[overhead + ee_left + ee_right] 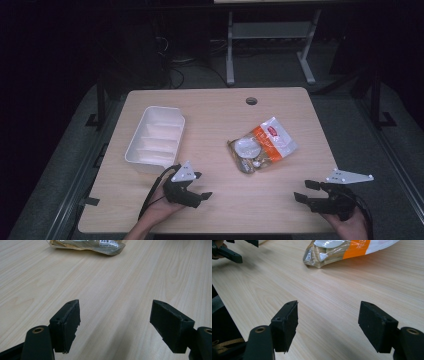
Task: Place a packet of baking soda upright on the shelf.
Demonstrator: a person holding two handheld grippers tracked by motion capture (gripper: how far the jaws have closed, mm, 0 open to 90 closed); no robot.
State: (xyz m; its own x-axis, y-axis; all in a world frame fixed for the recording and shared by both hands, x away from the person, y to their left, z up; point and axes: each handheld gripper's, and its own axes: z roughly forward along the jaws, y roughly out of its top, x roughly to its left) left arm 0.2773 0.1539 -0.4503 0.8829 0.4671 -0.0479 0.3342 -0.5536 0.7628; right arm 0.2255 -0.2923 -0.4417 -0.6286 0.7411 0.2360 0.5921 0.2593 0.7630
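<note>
Snack packet point(261, 145) lies flat at bench point(220, 105) centre, beside white tray point(155, 139). Left gripper point(199, 186) and right gripper point(305, 191) flank it, jaws apart, empty, probably staged for approach.

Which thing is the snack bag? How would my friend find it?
Start at the wooden table. Right of its middle lies a flat snack bag, apart from the white divided tray at the left. It is the one crinkly, see-through packet with an orange-and-white end.
</note>
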